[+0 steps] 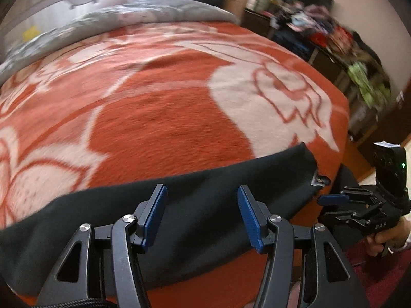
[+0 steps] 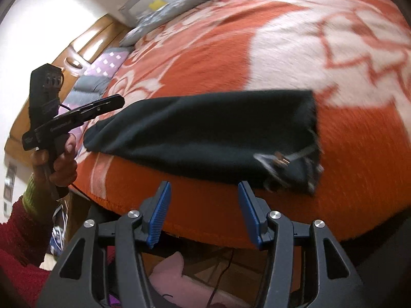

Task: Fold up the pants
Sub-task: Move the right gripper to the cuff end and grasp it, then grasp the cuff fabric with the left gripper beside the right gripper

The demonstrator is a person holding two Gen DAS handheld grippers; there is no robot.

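Hand-held gripper (image 2: 203, 205) before zippered pants (image 2: 205, 133)

A: Blanket (image 1: 159, 118): orange, cream floral outlines. Pants (image 2: 205, 133): black, possibly very dark green.
B: Pads (image 1: 250, 215): blue. Quilt (image 1: 143, 15): grey. Sleeve (image 2: 15, 241): dark red, green cuff.

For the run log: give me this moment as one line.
pants: folded dark strip on orange blanket, near bed edge | left gripper: open, empty, above pants | right gripper: open, empty, short of pants | views blurred
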